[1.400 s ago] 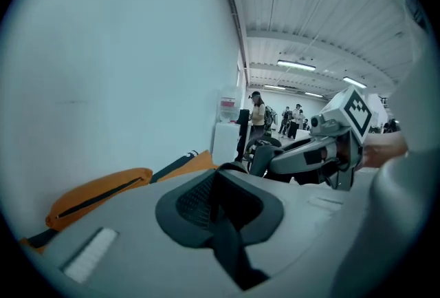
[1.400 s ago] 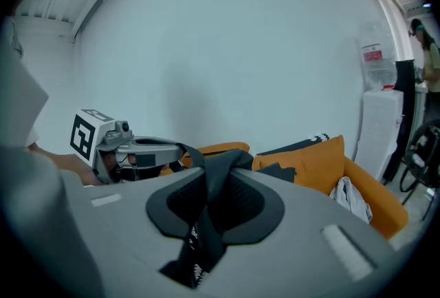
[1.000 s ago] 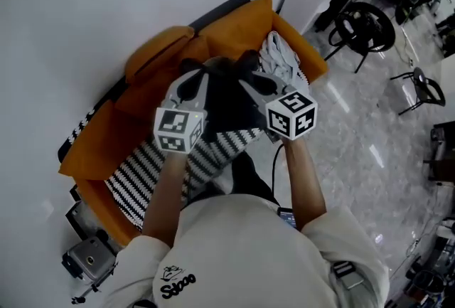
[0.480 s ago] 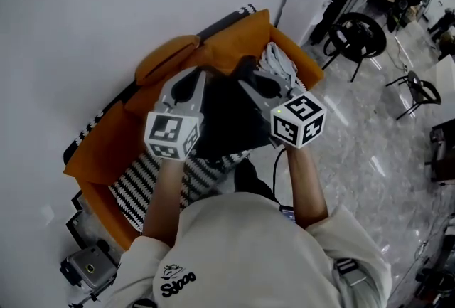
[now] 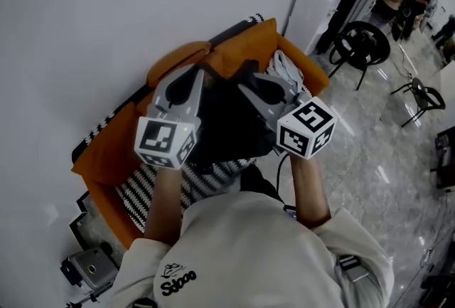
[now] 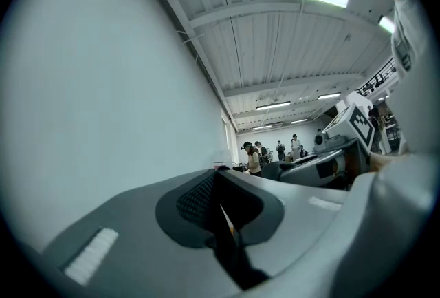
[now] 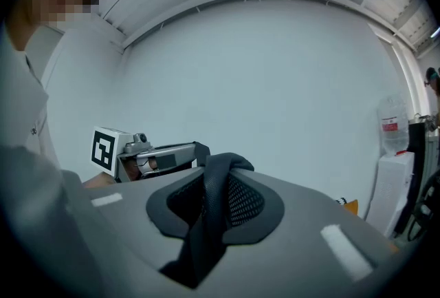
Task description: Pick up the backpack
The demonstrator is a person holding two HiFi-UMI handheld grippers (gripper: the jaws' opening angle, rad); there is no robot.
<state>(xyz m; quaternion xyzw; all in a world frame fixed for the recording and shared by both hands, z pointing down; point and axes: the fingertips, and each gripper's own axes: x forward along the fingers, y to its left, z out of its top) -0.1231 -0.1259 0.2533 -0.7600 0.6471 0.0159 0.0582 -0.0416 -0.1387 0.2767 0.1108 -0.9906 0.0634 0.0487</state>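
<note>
Gripping the black backpack over the orange chair, left gripper's jaws pinched tight on a thin strap, right gripper's clamped a padded strap.

The backpack is held between the left gripper and the right gripper, over an armchair set against the wall. A cloth is spread on its seat. A water dispenser is placed right of the armchair, with an office chair beyond.
</note>
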